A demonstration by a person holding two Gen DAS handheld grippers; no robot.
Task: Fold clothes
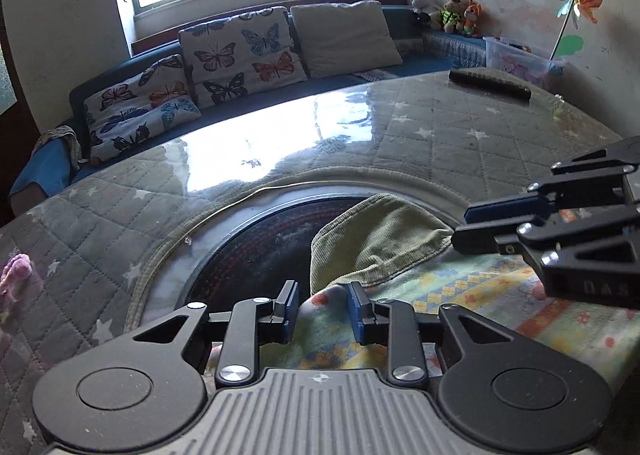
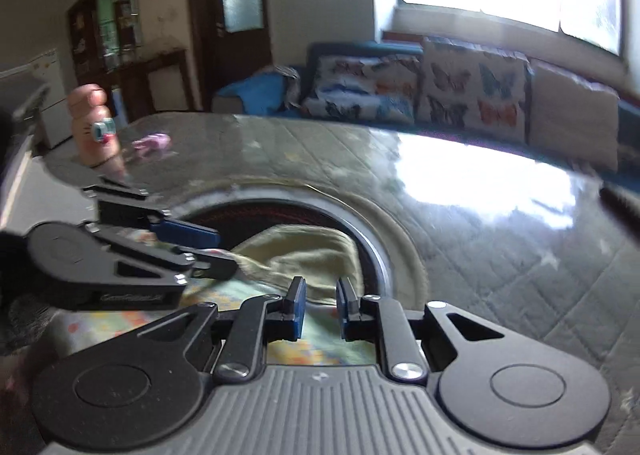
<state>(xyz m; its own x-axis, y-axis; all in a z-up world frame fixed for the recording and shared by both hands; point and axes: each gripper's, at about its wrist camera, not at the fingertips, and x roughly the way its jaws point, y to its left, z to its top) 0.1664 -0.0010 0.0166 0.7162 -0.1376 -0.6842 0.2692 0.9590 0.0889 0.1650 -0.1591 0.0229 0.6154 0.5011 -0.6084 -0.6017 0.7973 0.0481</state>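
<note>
A garment (image 1: 500,295) with a pastel checked print and an olive-green lining (image 1: 380,239) lies on the round table, partly over its dark centre disc (image 1: 256,251). My left gripper (image 1: 324,309) sits low at the garment's left edge, its blue pads pinching a raised fold of printed cloth. My right gripper (image 1: 460,221) comes in from the right, its fingers close together at the tip of the green flap. In the right wrist view, my right gripper (image 2: 320,307) has cloth between its pads, and the left gripper (image 2: 218,251) nips the green lining (image 2: 308,255) at the left.
A quilted star-print cover (image 1: 420,143) under a glossy sheet tops the table. A dark remote (image 1: 490,85) lies at the far right and a pink item (image 1: 16,271) at the left edge. A sofa with butterfly cushions (image 1: 240,51) stands behind. A finger (image 2: 94,123) shows above the left gripper.
</note>
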